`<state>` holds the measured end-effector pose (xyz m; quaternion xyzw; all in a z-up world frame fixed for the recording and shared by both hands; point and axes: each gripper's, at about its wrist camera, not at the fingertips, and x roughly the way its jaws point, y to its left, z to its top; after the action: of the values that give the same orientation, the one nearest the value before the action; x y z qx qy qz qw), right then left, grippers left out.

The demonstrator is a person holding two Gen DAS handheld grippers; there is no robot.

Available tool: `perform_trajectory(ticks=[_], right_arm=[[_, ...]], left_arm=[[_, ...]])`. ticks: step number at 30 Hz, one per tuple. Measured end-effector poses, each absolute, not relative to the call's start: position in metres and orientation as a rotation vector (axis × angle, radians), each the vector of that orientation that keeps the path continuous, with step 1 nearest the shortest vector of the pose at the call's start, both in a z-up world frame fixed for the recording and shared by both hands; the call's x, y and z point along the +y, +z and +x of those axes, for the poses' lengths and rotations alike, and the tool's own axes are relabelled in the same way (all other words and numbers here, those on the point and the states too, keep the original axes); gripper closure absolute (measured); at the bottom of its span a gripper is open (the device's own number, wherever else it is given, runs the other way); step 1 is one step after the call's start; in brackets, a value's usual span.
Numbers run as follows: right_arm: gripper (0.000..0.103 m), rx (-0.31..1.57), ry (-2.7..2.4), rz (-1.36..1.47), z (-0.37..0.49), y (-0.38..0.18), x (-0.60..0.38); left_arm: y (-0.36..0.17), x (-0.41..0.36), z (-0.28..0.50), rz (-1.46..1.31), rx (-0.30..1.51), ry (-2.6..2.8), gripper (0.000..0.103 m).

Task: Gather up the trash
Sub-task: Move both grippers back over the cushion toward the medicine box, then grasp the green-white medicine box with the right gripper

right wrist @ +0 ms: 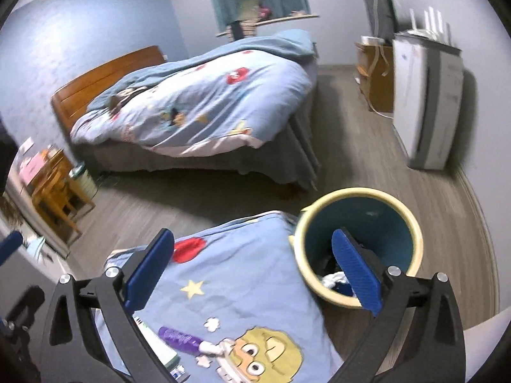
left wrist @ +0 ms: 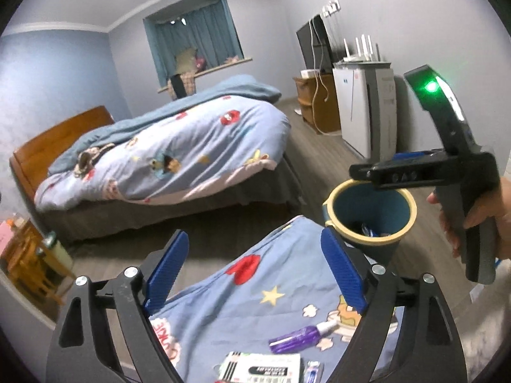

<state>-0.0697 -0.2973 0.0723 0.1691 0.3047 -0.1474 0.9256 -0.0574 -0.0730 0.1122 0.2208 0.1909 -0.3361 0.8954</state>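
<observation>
A blue bin with a cream rim [left wrist: 370, 214] [right wrist: 357, 242] stands on the floor at the corner of the near bed; some trash lies inside it. On the near bed's cartoon cover lie a purple bottle with a white cap [left wrist: 298, 338] [right wrist: 185, 340], a white packet with black print [left wrist: 262, 367] and a small tube [left wrist: 313, 371]. My left gripper [left wrist: 255, 271] is open and empty above the cover. My right gripper [right wrist: 252, 268] is open and empty, its right finger over the bin mouth. In the left wrist view the right gripper [left wrist: 424, 172] hovers over the bin.
A second bed with a blue duvet [left wrist: 166, 156] [right wrist: 198, 102] stands across the wood floor. A white air purifier [left wrist: 367, 108] [right wrist: 424, 102], a wooden cabinet [left wrist: 319, 102] with a TV, and a wooden chair [right wrist: 54, 191] stand around the room.
</observation>
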Motion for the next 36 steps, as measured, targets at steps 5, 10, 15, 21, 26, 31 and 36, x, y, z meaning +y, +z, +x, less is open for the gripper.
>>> perform_trajectory(ticks=[5,10,15,21,26,31,36], right_arm=[[0.006,0.661,-0.227,0.321,-0.068,0.069,-0.262],[0.006,0.722,-0.195,0.282,-0.059,0.053,-0.236],[0.006,0.828,-0.163,0.247,-0.049,0.024,-0.212],[0.006,0.987,-0.085,0.208,-0.038,-0.019,-0.173],[0.008,1.086,0.049,0.162,-0.026,-0.051,-0.129],[0.015,1.180,0.147,0.047,-0.020,-0.081,-0.090],[0.022,1.229,0.223,-0.052,-0.022,-0.100,-0.058]], left_arm=[[0.114,-0.042,-0.069,0.433,0.391,-0.683,0.018],[0.101,-0.015,-0.065,0.406,0.419,-0.645,0.018],[0.080,0.016,-0.048,0.362,0.497,-0.596,0.018],[0.056,0.057,-0.024,0.303,0.598,-0.511,0.018],[0.047,0.083,-0.009,0.244,0.650,-0.456,0.018],[0.036,0.094,0.003,0.244,0.698,-0.427,0.018],[0.029,0.100,0.010,0.252,0.729,-0.418,0.018]])
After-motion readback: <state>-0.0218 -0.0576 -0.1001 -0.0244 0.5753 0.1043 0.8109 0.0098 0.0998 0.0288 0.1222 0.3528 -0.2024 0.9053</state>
